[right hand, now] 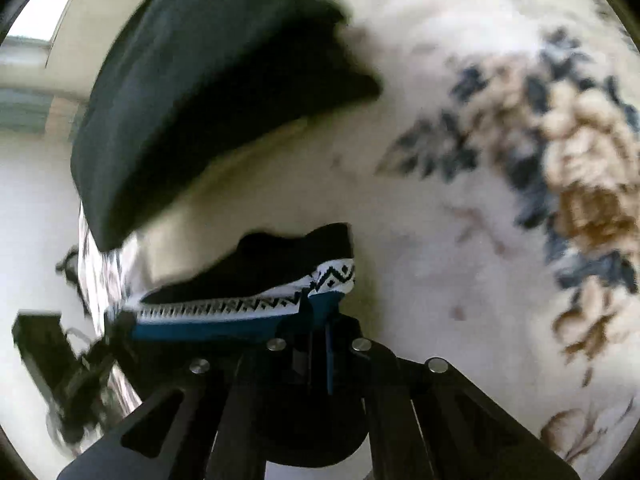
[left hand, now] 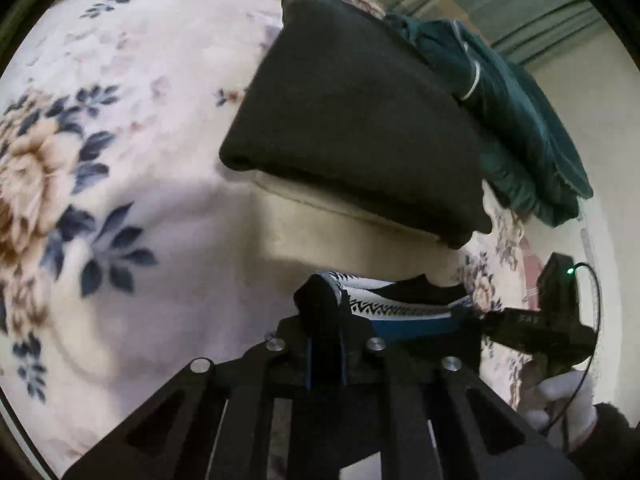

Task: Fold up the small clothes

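Observation:
A small black garment [left hand: 404, 305] with a white zigzag-patterned waistband and a blue band hangs stretched between my two grippers, just above the floral blanket [left hand: 140, 208]. My left gripper [left hand: 324, 314] is shut on one end of the waistband. My right gripper [left hand: 486, 322], held by a white-gloved hand [left hand: 560, 400], grips the other end. In the right wrist view the right gripper [right hand: 318, 320] is shut on the patterned corner of the garment [right hand: 248, 280], and the left gripper [right hand: 110, 334] shows blurred at the far end.
A folded black garment [left hand: 352, 120] lies just beyond, on a beige cloth [left hand: 320, 220]; the same black garment [right hand: 208, 92] shows at upper left of the right wrist view. A crumpled dark green garment [left hand: 520, 120] sits behind it. The blanket [right hand: 460, 220] spreads to the right.

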`<state>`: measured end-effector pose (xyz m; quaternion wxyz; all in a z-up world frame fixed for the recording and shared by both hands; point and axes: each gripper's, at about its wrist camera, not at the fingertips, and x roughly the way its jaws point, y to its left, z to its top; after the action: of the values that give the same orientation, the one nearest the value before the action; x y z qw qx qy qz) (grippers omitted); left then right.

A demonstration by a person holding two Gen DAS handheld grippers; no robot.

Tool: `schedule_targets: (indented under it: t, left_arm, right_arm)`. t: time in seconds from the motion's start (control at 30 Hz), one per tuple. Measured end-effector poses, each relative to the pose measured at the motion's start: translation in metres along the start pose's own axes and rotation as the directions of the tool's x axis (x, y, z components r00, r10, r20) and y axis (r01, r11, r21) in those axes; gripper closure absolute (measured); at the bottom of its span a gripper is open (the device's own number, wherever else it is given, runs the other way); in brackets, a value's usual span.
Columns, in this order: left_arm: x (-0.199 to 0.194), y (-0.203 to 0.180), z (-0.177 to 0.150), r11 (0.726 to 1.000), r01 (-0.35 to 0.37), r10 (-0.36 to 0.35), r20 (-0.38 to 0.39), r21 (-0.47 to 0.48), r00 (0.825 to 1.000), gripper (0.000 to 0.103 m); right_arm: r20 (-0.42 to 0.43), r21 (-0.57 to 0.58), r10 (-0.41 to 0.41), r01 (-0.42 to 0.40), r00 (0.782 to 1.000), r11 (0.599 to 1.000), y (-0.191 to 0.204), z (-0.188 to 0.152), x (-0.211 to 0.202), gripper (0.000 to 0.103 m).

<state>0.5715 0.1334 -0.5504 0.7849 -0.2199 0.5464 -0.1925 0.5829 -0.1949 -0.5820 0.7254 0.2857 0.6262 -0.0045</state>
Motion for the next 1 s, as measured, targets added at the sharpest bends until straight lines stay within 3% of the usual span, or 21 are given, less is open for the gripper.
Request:
schedule_targets:
  t: [0.17, 0.27, 0.3, 0.33, 0.37, 0.43, 0.47, 0.6, 0.73, 0.83, 0.9, 1.0]
  left_arm:
    - [0.031, 0.024, 0.006, 0.998, 0.009, -0.017, -0.108, -0.068, 0.994, 0.091]
    - [0.002, 0.018, 0.000, 0.998, 0.027, -0.033, -0.090, -0.065, 0.995, 0.074]
    - [-0.009, 0.016, -0.003, 0.998, 0.041, -0.045, -0.076, -0.056, 0.996, 0.058]
    - [-0.025, 0.013, -0.010, 0.997, 0.053, -0.056, -0.062, -0.054, 0.996, 0.049]
    - [-0.034, 0.013, -0.015, 0.997, 0.055, -0.058, -0.059, -0.059, 0.997, 0.039]
    - [-0.065, 0.010, -0.036, 0.995, 0.067, -0.070, -0.046, -0.073, 0.996, 0.038]
    - [-0.080, 0.010, -0.048, 0.995, 0.073, -0.076, -0.041, -0.073, 0.996, 0.038]
    - [-0.142, 0.005, -0.109, 0.996, 0.049, -0.052, -0.040, -0.075, 0.998, 0.038]
    - [-0.179, 0.014, -0.182, 0.991, 0.020, -0.031, -0.079, -0.132, 0.996, 0.038]
    - [-0.189, 0.016, -0.234, 0.985, -0.006, -0.018, -0.134, -0.172, 0.991, 0.038]
    - [-0.192, 0.018, -0.280, 0.979, -0.039, 0.000, -0.185, -0.202, 0.983, 0.038]
    - [-0.189, 0.022, -0.342, 0.968, -0.074, 0.009, -0.260, -0.241, 0.966, 0.038]
  right_arm:
    - [-0.031, -0.009, -0.086, 0.086, 0.996, 0.996, 0.006, 0.007, 0.019, 0.099]
    - [-0.072, -0.002, -0.057, 0.057, 0.996, 0.998, 0.005, 0.004, 0.014, 0.094]
    - [-0.082, 0.003, -0.033, 0.033, 0.996, 0.999, 0.003, -0.001, 0.006, 0.092]
    - [-0.089, -0.005, -0.020, 0.020, 0.996, 1.000, 0.003, -0.006, -0.002, 0.088]
    - [-0.092, -0.020, -0.017, 0.016, 0.996, 1.000, -0.001, -0.017, -0.012, 0.074]
    - [-0.099, -0.046, 0.002, -0.007, 0.995, 0.999, -0.006, -0.041, -0.035, 0.055]
    - [-0.107, -0.042, 0.002, -0.007, 0.994, 0.999, -0.011, -0.053, -0.043, 0.053]
    - [-0.181, 0.019, 0.082, -0.080, 0.980, 0.997, -0.034, -0.118, -0.071, 0.053]
    - [-0.232, 0.067, 0.110, -0.096, 0.967, 0.993, -0.047, -0.196, -0.082, 0.053]
    - [-0.292, 0.099, 0.118, -0.093, 0.949, 0.991, -0.065, -0.260, -0.092, 0.052]
    - [-0.316, 0.114, 0.124, -0.092, 0.940, 0.989, -0.081, -0.298, -0.096, 0.046]
    - [-0.379, 0.140, 0.120, -0.072, 0.918, 0.988, -0.109, -0.363, -0.092, 0.044]
